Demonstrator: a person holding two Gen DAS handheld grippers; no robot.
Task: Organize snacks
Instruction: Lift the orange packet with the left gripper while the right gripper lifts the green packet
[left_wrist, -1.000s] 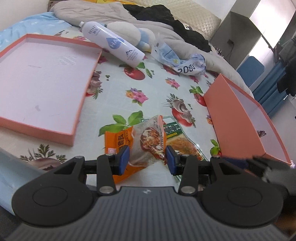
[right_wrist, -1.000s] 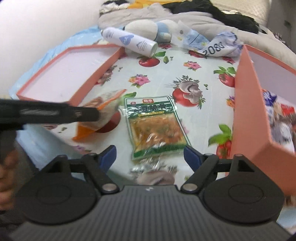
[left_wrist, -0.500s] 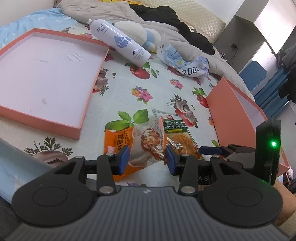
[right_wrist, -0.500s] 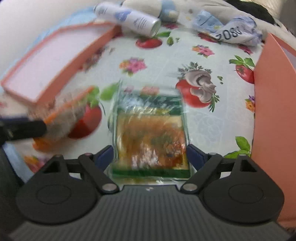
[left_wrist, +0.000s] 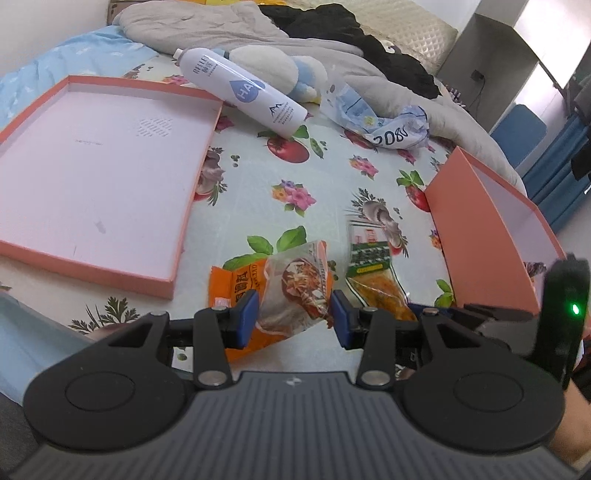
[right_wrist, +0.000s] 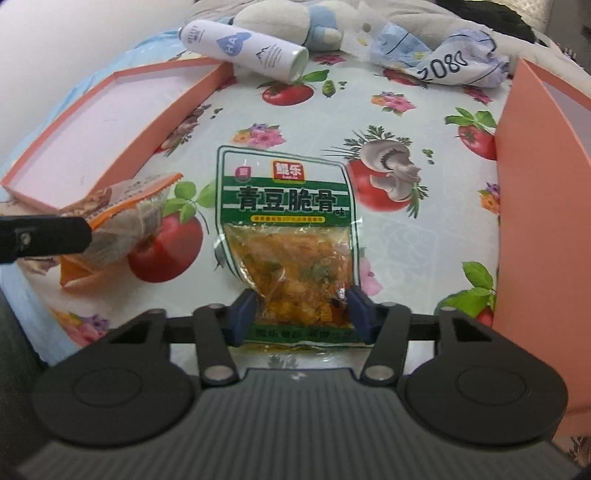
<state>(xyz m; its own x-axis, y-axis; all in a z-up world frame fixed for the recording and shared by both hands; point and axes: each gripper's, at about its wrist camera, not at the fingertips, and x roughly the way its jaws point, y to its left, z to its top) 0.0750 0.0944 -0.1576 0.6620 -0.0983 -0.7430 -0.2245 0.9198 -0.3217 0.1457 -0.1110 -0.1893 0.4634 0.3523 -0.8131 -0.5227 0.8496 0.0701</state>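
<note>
Left wrist view shows the left gripper (left_wrist: 293, 314) with its blue fingers (left_wrist: 246, 317) pressed against both sides of an orange snack packet (left_wrist: 291, 295), which it holds near the front edge of the bed (left_wrist: 266, 184), over the fruit-print sheet. Just to its right the right gripper (left_wrist: 436, 314) pokes in low, its fingers around the near end of the green snack packet (left_wrist: 373, 266).

From the right wrist view the grip reads more plainly: the right gripper (right_wrist: 297, 314) has its fingers (right_wrist: 242, 314) narrowed onto the bottom of the green snack packet (right_wrist: 288, 229), the film bunched between them, while the rest of the packet lies flat on the sheet. So I judge both hands are at the pick-up step, one packet each.

The next move, as I see it, calls for lifting the green packet clear of the sheet and carrying it right, over the tall wall of the orange box (right_wrist: 543, 192) at the bed's right edge. That wall stands close, so the packet must rise well before it crosses.

Only the left view looks into that box (left_wrist: 491, 236), and a dark wrapper shows at its near corner. It also gives the whole shallow lid (left_wrist: 92, 177) on the left side. A white bottle (right_wrist: 243, 48) and a crumpled bag (right_wrist: 443, 62) lie toward the far edge.
</note>
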